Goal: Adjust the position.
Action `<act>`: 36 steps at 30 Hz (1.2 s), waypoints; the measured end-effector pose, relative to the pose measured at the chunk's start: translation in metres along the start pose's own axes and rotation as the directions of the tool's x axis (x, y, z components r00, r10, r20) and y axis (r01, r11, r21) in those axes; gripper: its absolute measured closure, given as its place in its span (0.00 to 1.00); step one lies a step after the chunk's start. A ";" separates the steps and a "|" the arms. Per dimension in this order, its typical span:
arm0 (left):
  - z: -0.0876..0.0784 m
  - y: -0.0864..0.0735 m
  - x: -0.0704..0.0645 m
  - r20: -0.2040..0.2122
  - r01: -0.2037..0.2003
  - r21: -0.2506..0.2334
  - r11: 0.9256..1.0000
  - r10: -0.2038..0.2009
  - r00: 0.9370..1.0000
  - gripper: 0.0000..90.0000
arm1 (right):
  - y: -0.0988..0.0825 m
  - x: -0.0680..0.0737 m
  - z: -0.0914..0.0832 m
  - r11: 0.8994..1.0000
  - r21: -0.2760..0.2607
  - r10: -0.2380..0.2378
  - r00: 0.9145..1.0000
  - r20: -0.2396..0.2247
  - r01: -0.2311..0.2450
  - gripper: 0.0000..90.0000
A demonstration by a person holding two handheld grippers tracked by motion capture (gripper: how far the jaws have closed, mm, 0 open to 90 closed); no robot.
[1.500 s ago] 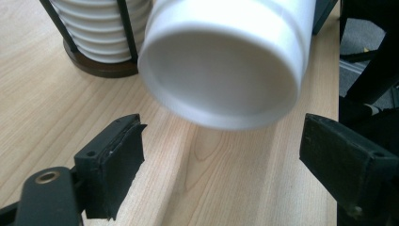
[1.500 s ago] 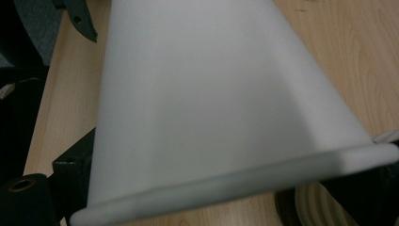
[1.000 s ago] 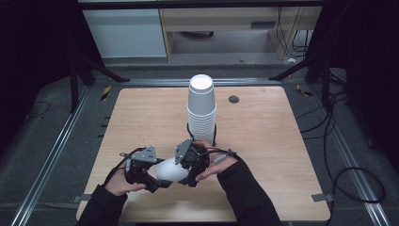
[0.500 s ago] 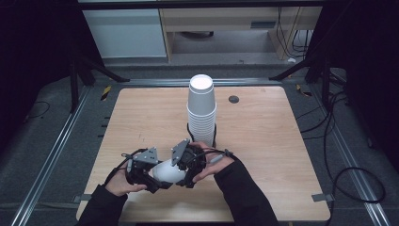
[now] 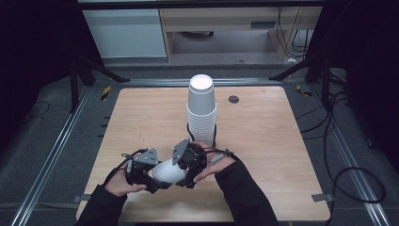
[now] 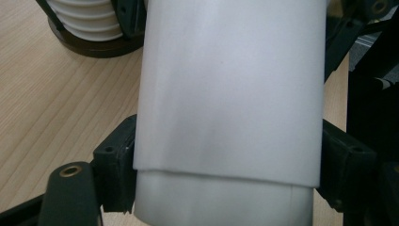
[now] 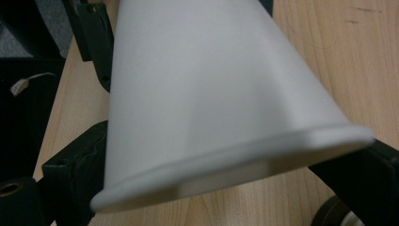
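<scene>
- high view: near the front edge of the desk [image 5: 141,117], the left tool [image 5: 149,176] and the right tool [image 5: 184,172] meet on a white paper cup [image 5: 167,172] lying sideways between them, held above the wood. a tall stack of cups [image 5: 202,108] stands upright just behind the hands, in a dark holder.
- left gripper view: the left tool's jaws are closed onto the cup [image 6: 230,94] from both sides, pressing a nested inner cup [image 6: 221,202] that pokes out below the outer one's edge. the stack's base [image 6: 89,23] sits at the top left.
- right gripper view: the right tool's jaws clamp the cup [image 7: 211,94] near its rolled rim [image 7: 235,165], one on each side.
</scene>
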State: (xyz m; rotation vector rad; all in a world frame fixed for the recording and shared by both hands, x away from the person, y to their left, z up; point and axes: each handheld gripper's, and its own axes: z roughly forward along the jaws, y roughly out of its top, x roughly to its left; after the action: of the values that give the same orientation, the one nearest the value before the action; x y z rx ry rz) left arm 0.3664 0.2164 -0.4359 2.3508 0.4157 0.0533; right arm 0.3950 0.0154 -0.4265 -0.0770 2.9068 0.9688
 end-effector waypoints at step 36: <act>-0.016 0.008 -0.003 0.027 0.027 -0.315 0.949 -0.020 0.999 0.24 | -0.072 0.023 -0.062 0.861 -0.442 0.305 0.951 0.050 -0.253 0.05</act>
State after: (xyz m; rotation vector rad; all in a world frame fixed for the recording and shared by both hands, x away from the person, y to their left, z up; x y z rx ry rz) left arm 0.3631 0.2203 -0.4188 2.0288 0.3923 0.0755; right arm 0.3738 -0.0800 -0.4218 0.3775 2.5841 1.5923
